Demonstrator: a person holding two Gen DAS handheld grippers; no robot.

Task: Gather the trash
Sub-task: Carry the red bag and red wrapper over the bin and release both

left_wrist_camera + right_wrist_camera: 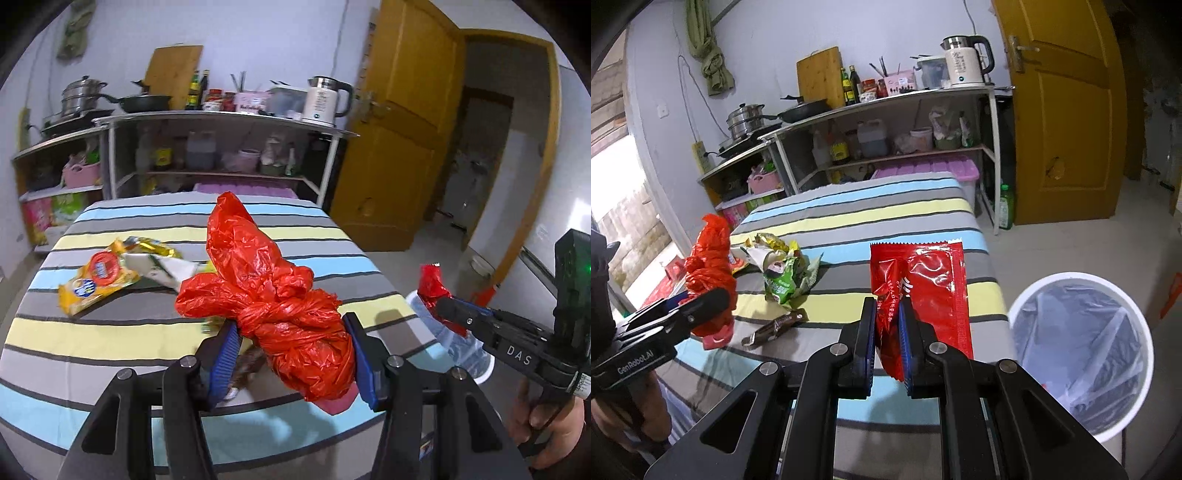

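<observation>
My left gripper [291, 332] is shut on a knotted red plastic bag [280, 295], held above the striped table [110, 332]; the same bag [709, 273] shows at the left of the right wrist view. My right gripper [888, 321] is shut on a flat red snack wrapper [923, 280], which stands up between its blue pads. That wrapper [434, 291] appears at the right of the left wrist view. A white bin [1082, 354] lined with clear plastic stands on the floor right of the table.
A yellow snack packet [98, 280], crumpled wrappers [783, 273] and a brown wrapper [772, 330] lie on the table. Shelves [221, 147] with pots, bottles and a kettle [325, 99] stand behind it. A yellow door [406, 129] hangs open at the right.
</observation>
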